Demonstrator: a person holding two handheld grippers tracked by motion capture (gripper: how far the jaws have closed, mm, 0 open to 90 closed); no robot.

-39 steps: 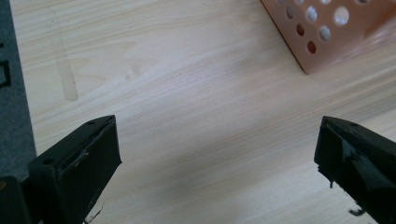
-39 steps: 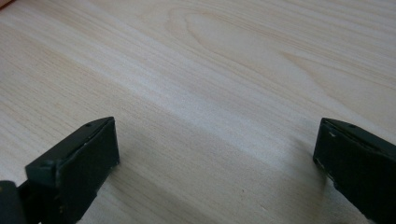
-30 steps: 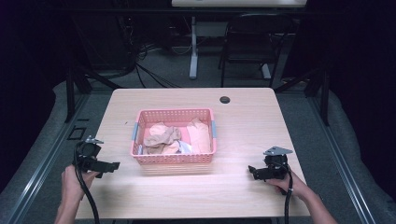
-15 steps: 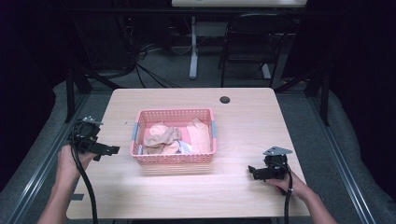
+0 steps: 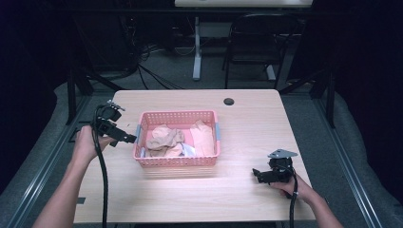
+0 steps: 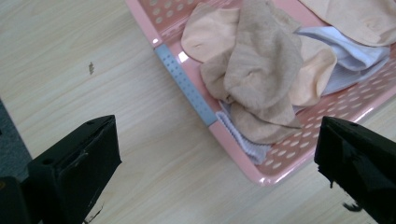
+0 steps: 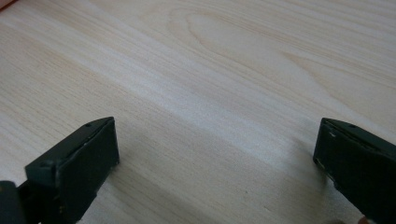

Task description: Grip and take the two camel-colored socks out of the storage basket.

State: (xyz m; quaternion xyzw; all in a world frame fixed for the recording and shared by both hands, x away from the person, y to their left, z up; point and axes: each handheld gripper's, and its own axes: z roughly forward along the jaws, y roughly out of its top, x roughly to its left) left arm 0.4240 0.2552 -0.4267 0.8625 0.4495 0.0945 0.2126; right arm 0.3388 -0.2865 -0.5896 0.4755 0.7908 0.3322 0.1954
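Setting: dim room behind, chair (image 5: 254,45) and floor cables (image 5: 152,66) lying past the far edge of the wooden table (image 5: 247,128).
Work in hand: left gripper (image 5: 124,137) is closing in on the pink basket (image 5: 178,115), which is sitting mid-table, nearer the left edge.
Contents: tan socks (image 6: 261,65) are lying bunched on top of a white sock (image 6: 350,51) and peach pieces (image 6: 210,35); the pile is crowding the basket's left end.
Left gripper: jaws are standing wide apart, hovering just off the basket's left wall (image 6: 187,84), touching nothing.
Change: a second ago this gripper was sitting lower near the front-left corner; it has been moving up and rightward to the basket's side.
Meaning: judged as an approach to pick a sock; no grasp made yet.
Right gripper (image 5: 259,175): resting near the front-right corner, jaws spread, unmoved, holding nothing.
Next: tilting down over the rim would likely be needed.
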